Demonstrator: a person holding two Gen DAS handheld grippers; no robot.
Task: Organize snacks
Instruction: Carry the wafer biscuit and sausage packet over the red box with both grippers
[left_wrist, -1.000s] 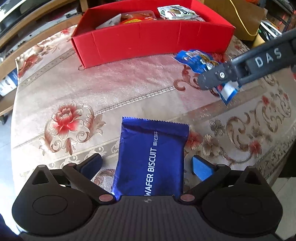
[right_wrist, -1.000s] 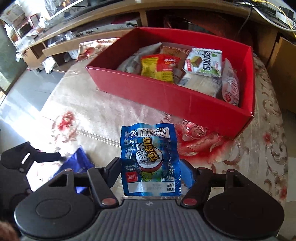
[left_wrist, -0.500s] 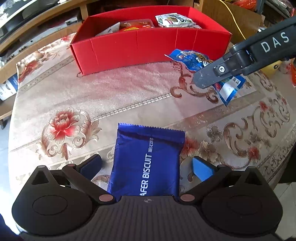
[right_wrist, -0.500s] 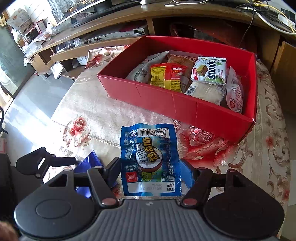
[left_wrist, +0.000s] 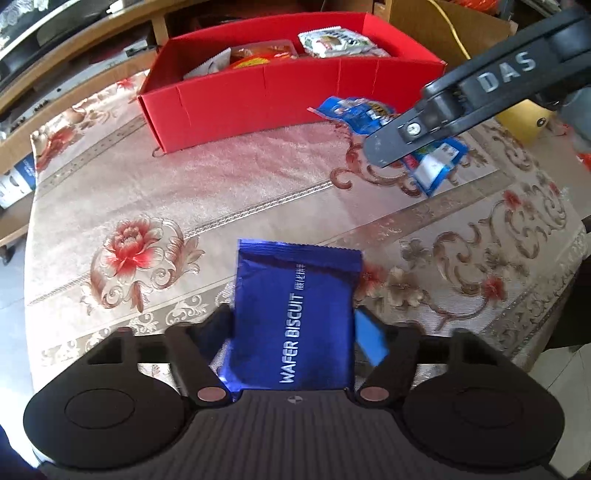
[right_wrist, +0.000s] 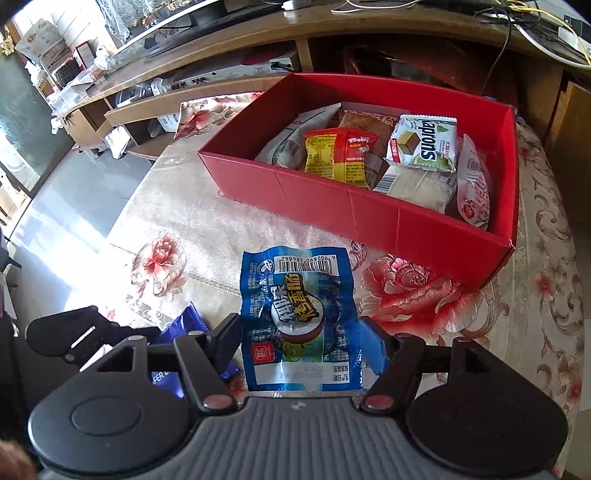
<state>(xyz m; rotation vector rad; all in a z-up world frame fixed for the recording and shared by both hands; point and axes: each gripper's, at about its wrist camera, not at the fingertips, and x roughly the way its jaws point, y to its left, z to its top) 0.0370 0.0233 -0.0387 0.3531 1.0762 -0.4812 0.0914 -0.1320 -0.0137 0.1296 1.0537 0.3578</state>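
A dark blue wafer biscuit pack (left_wrist: 295, 295) lies on the flowered tablecloth between the fingers of my left gripper (left_wrist: 295, 328). Its jaws are closing, and both pads touch the pack's long sides. My right gripper (right_wrist: 303, 339) is shut on a light blue sausage pack (right_wrist: 295, 295) and holds it above the cloth, short of the red box (right_wrist: 332, 206). The left wrist view shows the same box (left_wrist: 258, 103) at the back, with the right gripper (left_wrist: 406, 147) and its pack (left_wrist: 354, 110) in front of the box's right end.
Several snack packs fill the red box, among them a white and green wafer pack (right_wrist: 424, 144) and a yellow and red one (right_wrist: 336, 155). Low wooden shelves (right_wrist: 155, 96) stand behind the table. The table edge (left_wrist: 576, 258) runs close on the right.
My left gripper's fingers have come in from wide apart to the sides of the wafer biscuit pack. The right gripper still holds the light blue pack in much the same place.
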